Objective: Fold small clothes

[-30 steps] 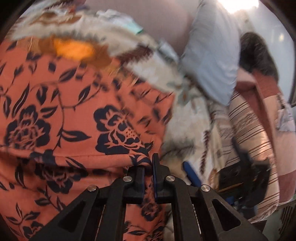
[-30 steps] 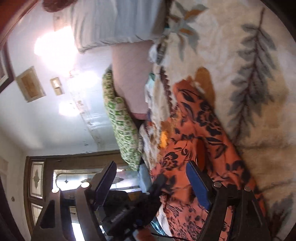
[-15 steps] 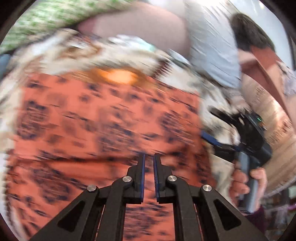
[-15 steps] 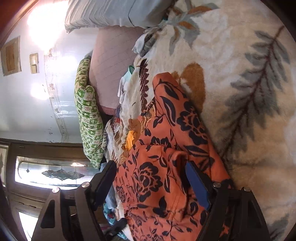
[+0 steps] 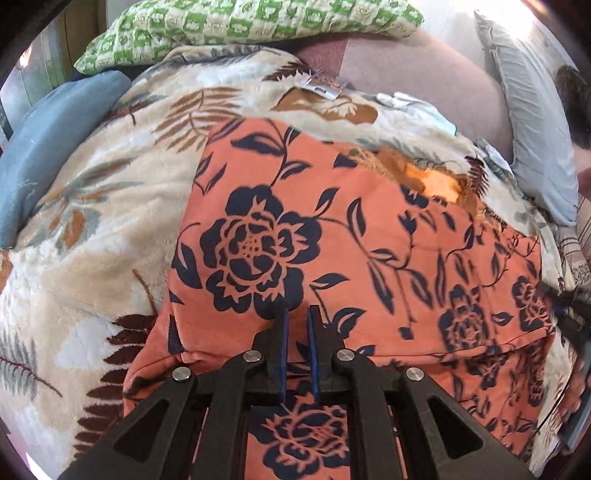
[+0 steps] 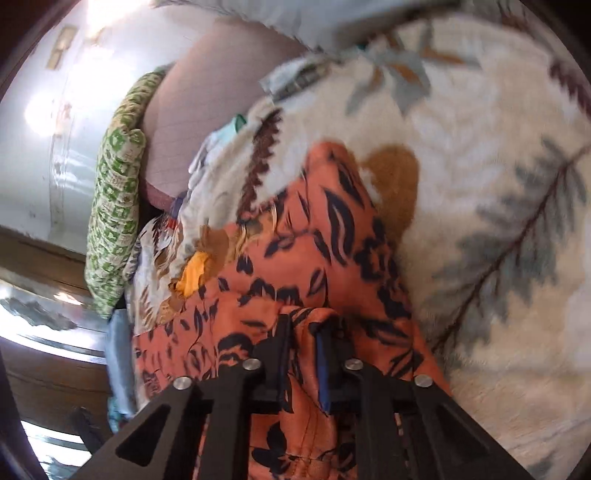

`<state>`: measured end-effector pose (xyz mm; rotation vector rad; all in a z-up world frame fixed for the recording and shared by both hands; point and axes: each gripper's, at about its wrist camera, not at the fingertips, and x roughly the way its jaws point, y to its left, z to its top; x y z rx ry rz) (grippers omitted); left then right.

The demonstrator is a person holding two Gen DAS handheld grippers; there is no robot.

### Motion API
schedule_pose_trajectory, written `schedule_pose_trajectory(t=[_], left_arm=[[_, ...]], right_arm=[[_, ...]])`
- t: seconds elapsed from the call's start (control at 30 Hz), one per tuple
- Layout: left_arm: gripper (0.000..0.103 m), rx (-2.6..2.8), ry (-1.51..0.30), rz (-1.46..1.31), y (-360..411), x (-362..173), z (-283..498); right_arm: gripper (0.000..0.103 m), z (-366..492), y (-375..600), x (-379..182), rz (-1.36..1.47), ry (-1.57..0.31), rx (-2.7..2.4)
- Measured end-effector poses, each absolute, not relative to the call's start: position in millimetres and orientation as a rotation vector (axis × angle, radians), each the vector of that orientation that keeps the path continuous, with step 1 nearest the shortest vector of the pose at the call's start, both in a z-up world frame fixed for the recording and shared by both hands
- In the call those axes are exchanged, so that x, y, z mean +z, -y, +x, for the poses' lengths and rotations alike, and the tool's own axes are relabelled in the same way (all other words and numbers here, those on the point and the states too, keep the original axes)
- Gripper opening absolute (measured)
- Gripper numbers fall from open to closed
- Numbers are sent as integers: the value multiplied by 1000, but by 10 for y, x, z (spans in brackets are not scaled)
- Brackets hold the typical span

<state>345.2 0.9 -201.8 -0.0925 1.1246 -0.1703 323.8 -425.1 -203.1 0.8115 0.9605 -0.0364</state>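
An orange garment [image 5: 362, 236] with a dark navy flower print lies spread on a cream blanket [image 5: 96, 229] patterned with leaves, and everything else is placed here against that garment. To its left in the left wrist view sits a blue cushion [image 5: 48, 144] at the blanket's edge. Beyond the garment's far edge lies a green-and-white checked pillow [image 5: 236, 26], with a mauve cushion [image 5: 424, 77] next to it and a pale grey pillow [image 5: 532, 125] further right.

The left gripper [image 5: 296, 314] hovers over the garment's near edge, where a folded hem runs across. Its blue-lined fingers [image 5: 282, 332] stand almost together with only a narrow slit between them, and no cloth shows in that slit.

At the garment's right edge in the same view, a dark bit of the other tool is just visible.

In the right wrist view, which is blurred, the right gripper [image 6: 303, 325] is at the garment [image 6: 314, 258] itself. A raised ridge of the orange cloth runs up between its fingers [image 6: 323, 354], which are pinched onto it. The blanket [image 6: 480, 184] stretches off to the right of the garment there.
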Motion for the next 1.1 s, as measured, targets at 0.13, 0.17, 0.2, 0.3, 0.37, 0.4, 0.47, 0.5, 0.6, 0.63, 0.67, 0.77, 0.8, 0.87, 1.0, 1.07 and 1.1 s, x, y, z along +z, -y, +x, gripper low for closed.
schedule_pose_trajectory(t=[0.13, 0.17, 0.2, 0.3, 0.37, 0.4, 0.47, 0.5, 0.6, 0.63, 0.67, 0.77, 0.8, 0.87, 1.0, 1.07, 1.1], left_arm=[[9, -186, -1115, -106, -53, -2048, 3474], [9, -188, -1113, -103, -65, -2049, 3465], [10, -188, -1109, -95, -47, -2058, 3463], [13, -194, -1094, -66, -18, -2086, 3466], [14, -201, -1090, -59, -9, -2087, 3469], [14, -203, -1092, -62, -6, -2080, 3477], [16, -211, -1095, -71, -15, -2070, 3484], [16, -213, -1097, -71, -18, -2071, 3488], [16, -210, -1096, -64, -27, -2072, 3479], [16, -210, -1094, -52, -19, -2072, 3472], [16, -211, -1092, -35, -6, -2074, 3466], [16, -224, -1087, -14, -8, -2086, 3465], [16, -228, -1087, -20, -31, -2093, 3470], [16, -237, -1090, -44, -103, -2106, 3488], [15, -216, -1115, -80, -239, -2104, 3529], [15, -200, -1116, -85, -293, -2072, 3507], [15, -193, -1107, -91, -322, -2043, 3486]], right_arm=[[10, 3344, 4368, -1899, 742, -889, -123], [10, 3396, 4393, -1883, 715, -884, -138], [9, 3447, 4422, -1871, 689, -877, -161], [9, 3585, 4513, -1862, 579, -855, -212], [9, 3694, 4595, -1961, 591, -904, -192], [9, 3675, 4635, -1955, 629, -896, -183], [10, 3584, 4632, -1794, 675, -847, -110], [10, 3565, 4571, -1715, 677, -849, -54], [10, 3432, 4249, -1635, 693, -907, 85], [10, 3389, 4116, -1665, 662, -935, 92], [10, 3376, 3960, -1744, 598, -987, 90], [11, 3364, 3730, -2072, 473, -1121, 58], [11, 3351, 3721, -2149, 449, -1141, 56], [10, 3278, 3764, -2116, 408, -1105, 52], [10, 3112, 3799, -1968, 285, -1093, -69], [11, 3024, 3789, -1868, 341, -1053, -64], [10, 3000, 3729, -1812, 359, -1029, -21]])
